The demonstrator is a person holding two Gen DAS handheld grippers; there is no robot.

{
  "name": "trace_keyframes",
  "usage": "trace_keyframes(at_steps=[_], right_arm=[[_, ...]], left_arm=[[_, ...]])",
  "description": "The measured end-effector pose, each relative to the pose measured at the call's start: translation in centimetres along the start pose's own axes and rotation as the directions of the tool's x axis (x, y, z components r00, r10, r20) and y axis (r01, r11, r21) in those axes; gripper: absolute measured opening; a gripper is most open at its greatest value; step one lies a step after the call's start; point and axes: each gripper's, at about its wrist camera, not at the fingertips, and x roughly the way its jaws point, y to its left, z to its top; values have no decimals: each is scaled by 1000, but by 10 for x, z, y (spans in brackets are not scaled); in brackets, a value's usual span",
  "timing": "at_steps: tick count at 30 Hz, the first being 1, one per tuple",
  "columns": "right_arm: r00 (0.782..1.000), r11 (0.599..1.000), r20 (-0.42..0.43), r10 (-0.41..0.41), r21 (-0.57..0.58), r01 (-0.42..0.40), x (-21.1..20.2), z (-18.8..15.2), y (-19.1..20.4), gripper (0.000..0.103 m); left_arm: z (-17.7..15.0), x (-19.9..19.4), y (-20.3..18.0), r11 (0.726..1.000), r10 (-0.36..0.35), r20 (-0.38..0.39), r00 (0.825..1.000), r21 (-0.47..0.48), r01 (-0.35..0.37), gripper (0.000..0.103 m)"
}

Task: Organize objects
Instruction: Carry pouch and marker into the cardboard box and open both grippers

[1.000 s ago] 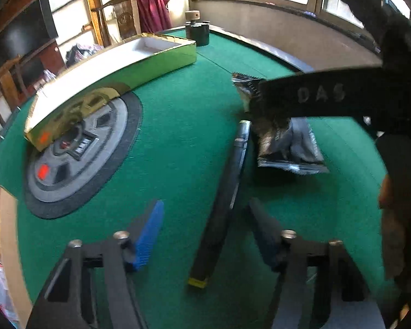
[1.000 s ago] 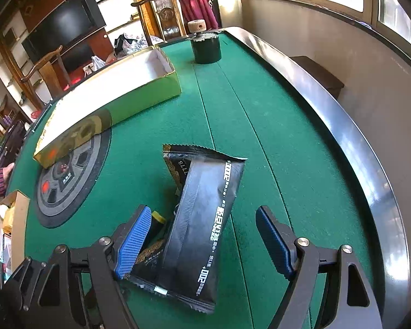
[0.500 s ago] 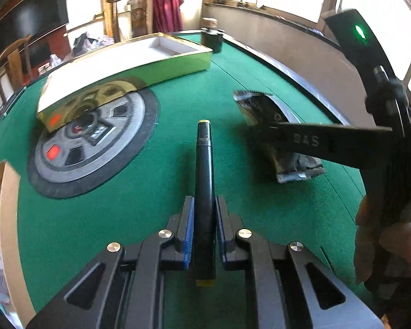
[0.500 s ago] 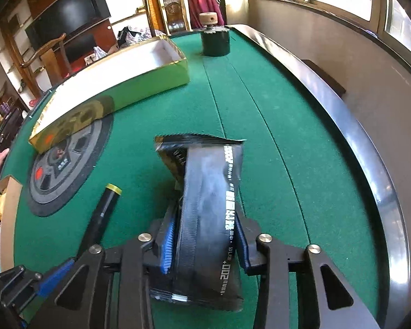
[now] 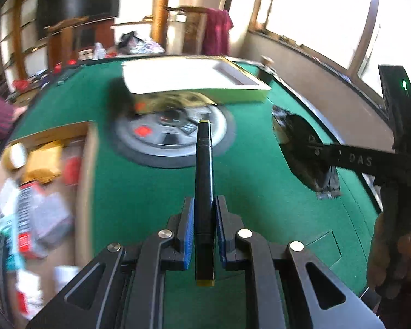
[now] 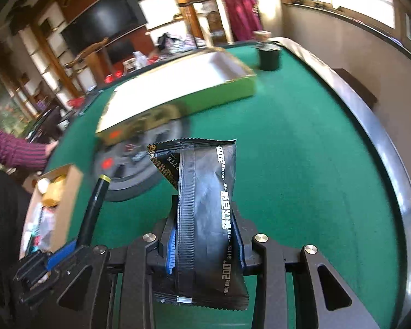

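My left gripper (image 5: 203,205) is shut on a long black marker (image 5: 204,181) with yellow end caps, held off the green table and pointing away from me. My right gripper (image 6: 205,213) is shut on a black foil packet (image 6: 205,213) with white print, lifted above the felt. In the left wrist view the packet (image 5: 301,148) hangs in the right gripper (image 5: 315,150) at the right. In the right wrist view the marker (image 6: 94,205) and the left gripper (image 6: 65,249) show at the lower left.
A cardboard box (image 5: 85,181) holding several small items stands at the left table edge. A long green and gold open box (image 5: 205,82) and a round wheel-print mat (image 5: 172,142) lie ahead. A dark cup (image 6: 270,57) stands far back. A person's sleeve (image 6: 16,150) reaches in at the left.
Both grippers went from open to shut, the left on the marker, the right on the packet. Both have since risen off the felt and swung left toward the cardboard box.
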Motion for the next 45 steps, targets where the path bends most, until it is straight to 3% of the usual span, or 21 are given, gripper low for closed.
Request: trace_keyframes(at_steps=[7, 13, 19, 28, 38, 41, 43, 45], right_arm=[[989, 983, -54, 136, -115, -141, 7, -5, 90, 35], [968, 947, -135, 211, -217, -237, 31, -12, 176, 35], [956, 919, -197, 217, -288, -268, 67, -8, 242, 36], [961, 929, -239, 140, -303, -211, 119, 4, 274, 35], [960, 928, -243, 141, -306, -214, 128, 4, 289, 36], [956, 927, -247, 156, -299, -228, 129, 5, 290, 39], [950, 928, -255, 180, -276, -250, 130, 5, 288, 41], [941, 929, -267, 208, -246, -275, 131, 4, 287, 46]], left_arm=[[-12, -46, 73, 988, 102, 55, 993, -120, -95, 14], [-29, -63, 132, 957, 217, 50, 975, -208, -202, 14], [-41, -62, 167, 935, 240, 16, 971, -272, -226, 14], [-45, -50, 175, 934, 227, -2, 974, -284, -218, 15], [-44, -53, 180, 919, 273, 7, 962, -298, -258, 15], [-43, -59, 177, 917, 300, 27, 954, -285, -280, 25], [-43, -62, 174, 914, 316, 43, 948, -281, -292, 48], [-42, -66, 171, 911, 332, 58, 942, -277, -304, 56]])
